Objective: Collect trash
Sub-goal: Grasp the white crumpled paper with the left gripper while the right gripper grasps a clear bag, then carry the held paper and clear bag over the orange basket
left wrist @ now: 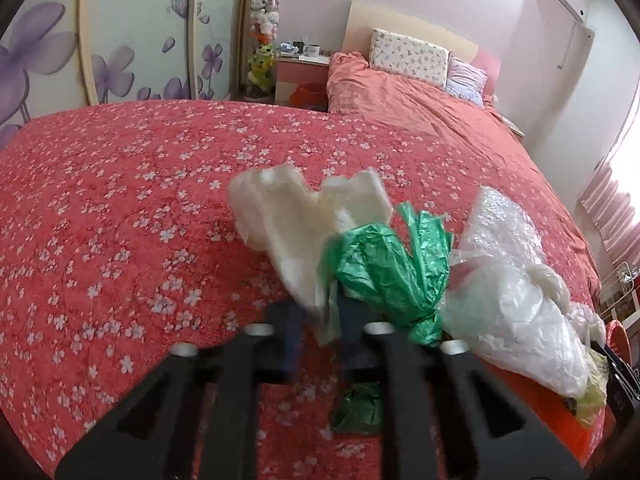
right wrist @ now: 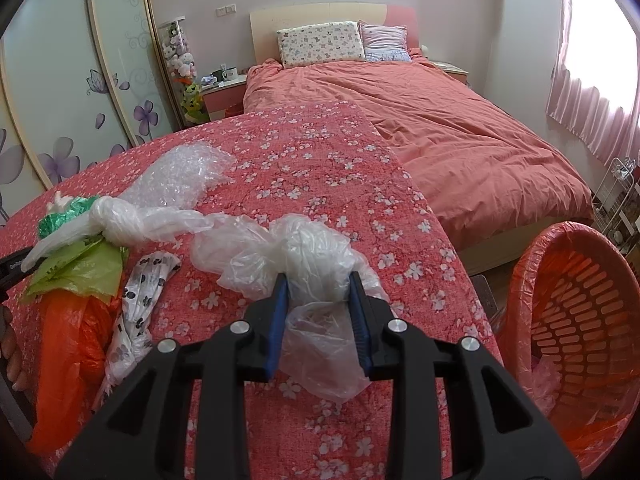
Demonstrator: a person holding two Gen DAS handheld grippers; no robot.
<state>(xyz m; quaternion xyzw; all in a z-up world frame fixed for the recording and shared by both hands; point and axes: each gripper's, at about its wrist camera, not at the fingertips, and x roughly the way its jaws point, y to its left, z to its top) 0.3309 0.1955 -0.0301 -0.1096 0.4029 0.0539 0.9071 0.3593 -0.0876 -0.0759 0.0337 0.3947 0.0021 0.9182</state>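
Note:
In the left wrist view my left gripper [left wrist: 320, 320] is shut on a crumpled white bag [left wrist: 296, 224], which sticks up out of the blurred blue pads. A green plastic bag [left wrist: 392, 268] bunches against its right finger. To the right lies clear plastic [left wrist: 512, 280]. In the right wrist view my right gripper [right wrist: 318, 284] is shut on a wad of clear plastic bag [right wrist: 316, 256] just above the flowered red cover [right wrist: 304, 168]. A twisted strand of the bag [right wrist: 136, 216] stretches left to the pile.
The pile at the left holds bubble wrap [right wrist: 180, 172], a green bag [right wrist: 66, 214], a yellow-green bag [right wrist: 80, 272], an orange bag [right wrist: 68, 352] and a black-and-white patterned bag [right wrist: 140, 300]. An orange basket [right wrist: 580, 320] with an orange liner stands right. A bed [right wrist: 460, 140] lies behind.

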